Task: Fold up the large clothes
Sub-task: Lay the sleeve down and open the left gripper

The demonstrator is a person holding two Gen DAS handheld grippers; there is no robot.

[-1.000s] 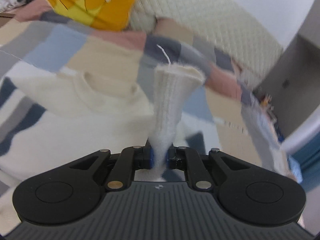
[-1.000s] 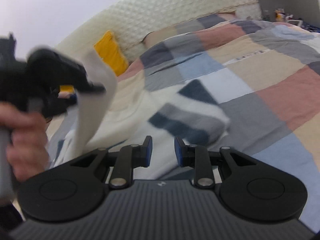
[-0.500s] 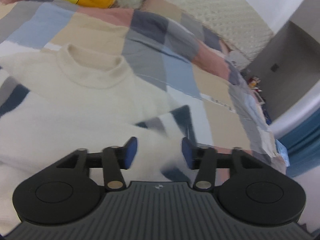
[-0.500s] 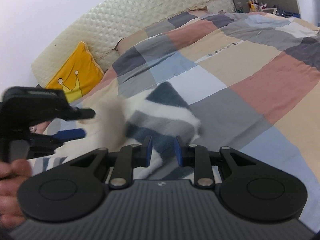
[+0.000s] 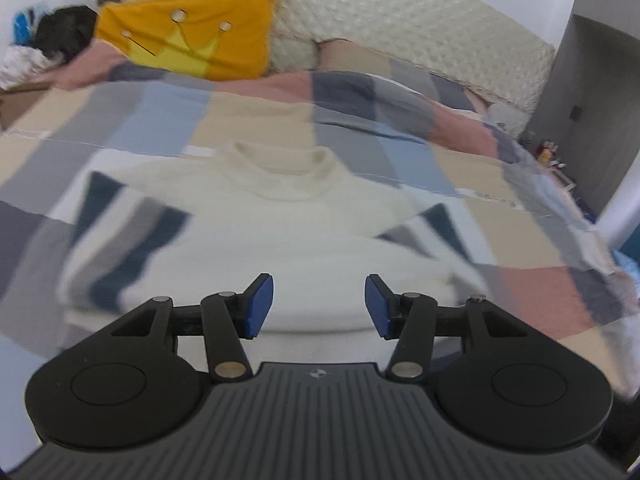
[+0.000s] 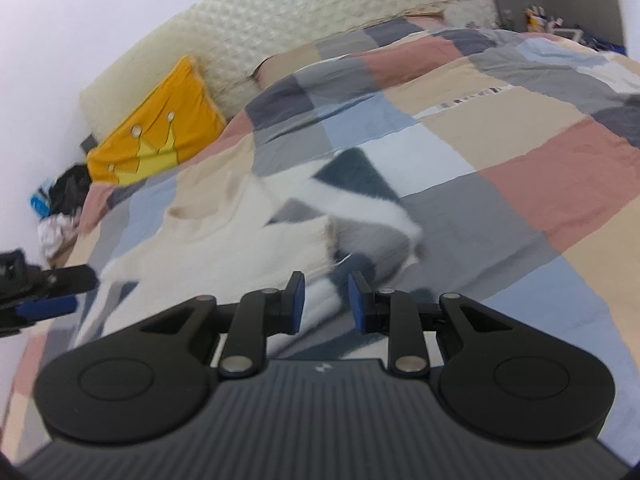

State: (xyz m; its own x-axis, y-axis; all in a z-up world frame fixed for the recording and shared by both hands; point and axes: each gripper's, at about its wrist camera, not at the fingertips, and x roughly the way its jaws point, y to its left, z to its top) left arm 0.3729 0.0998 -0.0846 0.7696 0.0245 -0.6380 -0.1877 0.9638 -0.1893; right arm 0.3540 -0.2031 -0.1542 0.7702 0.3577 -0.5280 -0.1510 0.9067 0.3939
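Left tongs (image 5: 319,306) gaping, empty, above sweater (image 5: 296,232) chest. Right tongs (image 6: 323,300) narrowly parted, empty, over folded-in sleeve (image 6: 304,236); sweater flat on quilt (image 6: 520,140) for folding.

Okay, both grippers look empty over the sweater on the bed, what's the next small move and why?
Probably bring the left gripper down to the striped sleeve and close on it. The sweater lies flat, that sleeve is still spread outward, and both grippers stand open holding nothing.
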